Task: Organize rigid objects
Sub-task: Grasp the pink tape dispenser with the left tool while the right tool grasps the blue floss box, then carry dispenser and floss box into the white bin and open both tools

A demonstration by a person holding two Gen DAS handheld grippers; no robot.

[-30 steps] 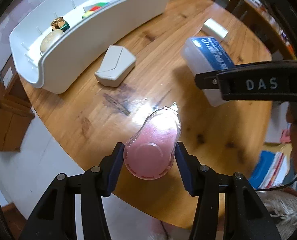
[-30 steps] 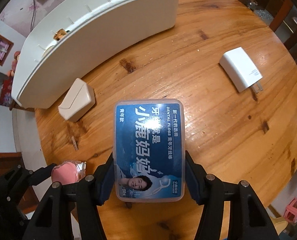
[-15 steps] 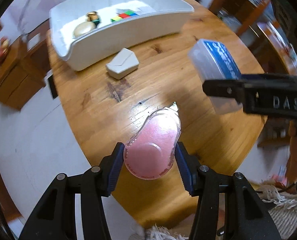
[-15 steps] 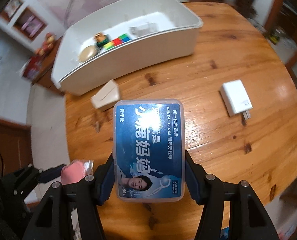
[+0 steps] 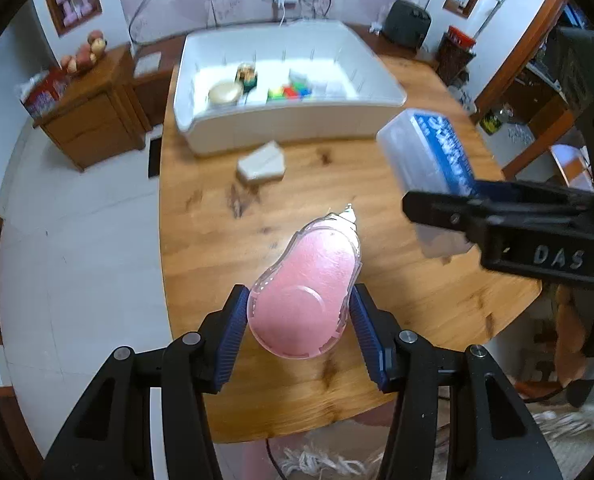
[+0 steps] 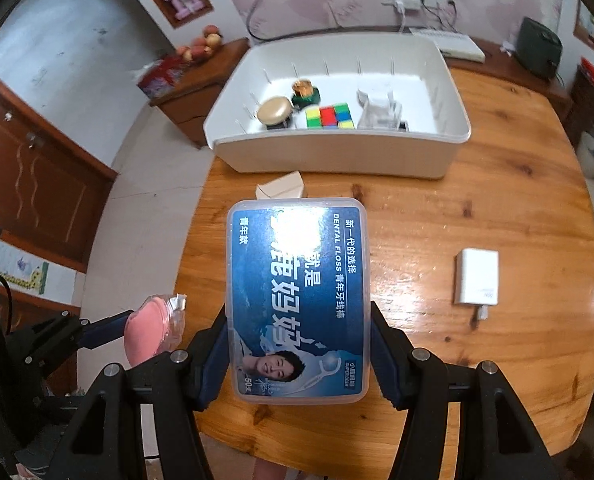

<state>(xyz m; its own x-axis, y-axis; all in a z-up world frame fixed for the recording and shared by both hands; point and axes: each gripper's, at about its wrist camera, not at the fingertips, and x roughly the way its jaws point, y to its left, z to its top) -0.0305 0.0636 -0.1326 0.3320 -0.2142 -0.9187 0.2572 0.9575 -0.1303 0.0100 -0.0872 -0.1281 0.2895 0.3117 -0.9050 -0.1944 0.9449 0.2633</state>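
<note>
Blur softens the white bin point(image 5: 297, 130) — left gripper point(image 5: 297, 320) clamps one pink tape dispenser point(image 5: 305, 300), right gripper point(image 6: 299, 348) one floss box point(image 6: 297, 300).

My left tongs point(image 5: 299, 322) are matte black plastic, two angular arms with triangular cut-outs, each carrying round silver screws at the joints. The fingers end in dark blue ribbed pads point(image 5: 229, 338). My right tongs point(image 6: 297, 354) are the same build: black arms, silver screw heads, blue ribbed pads point(image 6: 381, 354) on the inner faces. From the left wrist view I see the right tongs side-on, a flat black bar with raised letters "DAS" moulded into it and a small screw near its tip. Behind that bar a strip of bare skin shows, part of my hand point(image 5: 569, 336), blurred. A thin dark cable trails below it.
</note>
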